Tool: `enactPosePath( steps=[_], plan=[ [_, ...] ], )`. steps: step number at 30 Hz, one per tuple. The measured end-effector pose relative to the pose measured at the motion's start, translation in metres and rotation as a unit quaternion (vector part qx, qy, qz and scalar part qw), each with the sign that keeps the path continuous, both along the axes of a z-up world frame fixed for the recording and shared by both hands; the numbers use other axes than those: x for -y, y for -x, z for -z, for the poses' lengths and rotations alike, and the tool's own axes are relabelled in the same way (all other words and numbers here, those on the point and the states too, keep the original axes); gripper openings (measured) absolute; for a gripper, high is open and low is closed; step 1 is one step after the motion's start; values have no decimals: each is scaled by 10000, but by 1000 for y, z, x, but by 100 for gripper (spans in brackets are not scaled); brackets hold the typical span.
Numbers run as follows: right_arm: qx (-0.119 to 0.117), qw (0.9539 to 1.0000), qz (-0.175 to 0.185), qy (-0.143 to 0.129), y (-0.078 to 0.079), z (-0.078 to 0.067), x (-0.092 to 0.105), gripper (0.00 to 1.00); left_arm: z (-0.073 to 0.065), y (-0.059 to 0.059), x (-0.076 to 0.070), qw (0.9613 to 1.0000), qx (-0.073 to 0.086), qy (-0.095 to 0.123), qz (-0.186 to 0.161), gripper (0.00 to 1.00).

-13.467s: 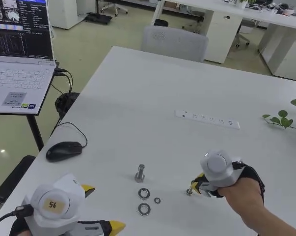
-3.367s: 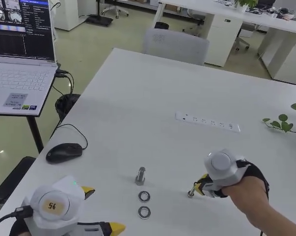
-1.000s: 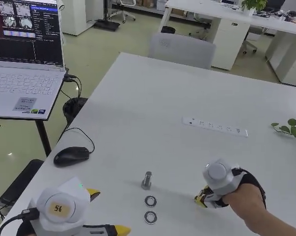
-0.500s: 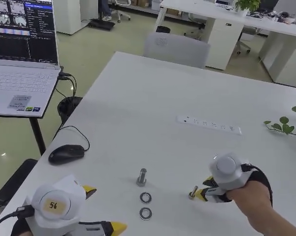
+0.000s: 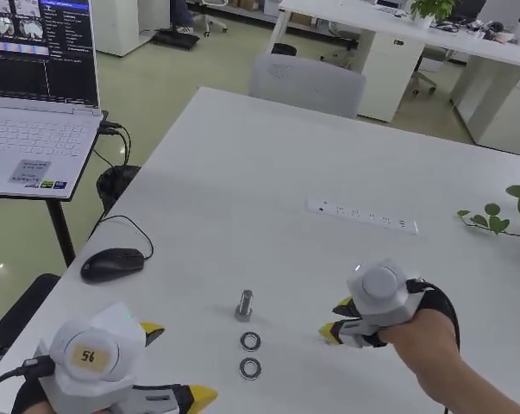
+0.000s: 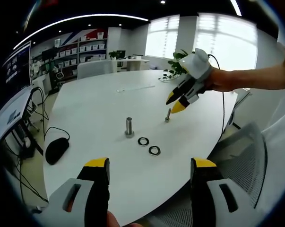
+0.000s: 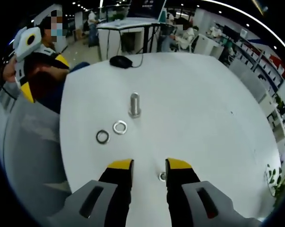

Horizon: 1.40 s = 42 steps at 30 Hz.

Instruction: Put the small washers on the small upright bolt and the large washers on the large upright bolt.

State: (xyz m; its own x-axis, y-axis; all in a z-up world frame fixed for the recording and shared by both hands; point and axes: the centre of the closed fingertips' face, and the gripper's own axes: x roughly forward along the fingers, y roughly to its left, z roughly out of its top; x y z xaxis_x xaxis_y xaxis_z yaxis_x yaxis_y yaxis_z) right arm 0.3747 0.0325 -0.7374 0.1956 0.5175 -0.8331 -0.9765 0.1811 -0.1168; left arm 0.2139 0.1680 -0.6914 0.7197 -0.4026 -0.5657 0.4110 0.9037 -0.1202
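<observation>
The large bolt (image 5: 245,305) stands upright on the white table (image 5: 242,172), with two large washers (image 5: 250,341) (image 5: 250,369) lying flat just in front of it. My right gripper (image 5: 335,318) hovers open to the bolt's right. In the right gripper view the small upright bolt (image 7: 162,177) sits on the table by the inner edge of the right jaw of that gripper (image 7: 150,164). The left gripper view shows the small bolt (image 6: 167,115) just below the right gripper's yellow tips. My left gripper (image 5: 178,362) is open and empty at the table's near edge.
A black mouse (image 5: 113,263) lies at the left edge of the table, and an open laptop (image 5: 35,129) sits on a stand beyond it. A white power strip (image 5: 361,216) crosses mid-table. A plant (image 5: 501,211) is at the far right. A grey chair (image 5: 305,82) stands behind the table.
My right gripper has shifted left over the small bolt, which now hides behind it in the head view. The left gripper, large bolt and washers have stayed put.
</observation>
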Motion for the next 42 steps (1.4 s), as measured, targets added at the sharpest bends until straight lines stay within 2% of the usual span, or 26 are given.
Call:
enactPosePath(
  steps=[5, 10, 27, 34, 42],
  plan=[
    [-25, 9997, -245, -31, 10, 2, -26, 29, 1, 2, -1, 10000, -7, 7, -38, 69],
    [-76, 9991, -403, -63, 16, 4, -42, 28, 2, 5, -5, 10000, -23, 19, -84, 69],
    [-252, 9986, -461, -34, 20, 17, -59, 27, 1, 5, -12, 9999, -21, 21, -141, 69],
    [-425, 9983, -407, -11, 22, 28, -67, 27, 2, 4, -11, 9999, -32, 33, -123, 69],
    [-697, 9967, -407, 92, 32, 51, -86, 27, 5, 5, -12, 9999, -69, 50, -141, 69]
  ],
)
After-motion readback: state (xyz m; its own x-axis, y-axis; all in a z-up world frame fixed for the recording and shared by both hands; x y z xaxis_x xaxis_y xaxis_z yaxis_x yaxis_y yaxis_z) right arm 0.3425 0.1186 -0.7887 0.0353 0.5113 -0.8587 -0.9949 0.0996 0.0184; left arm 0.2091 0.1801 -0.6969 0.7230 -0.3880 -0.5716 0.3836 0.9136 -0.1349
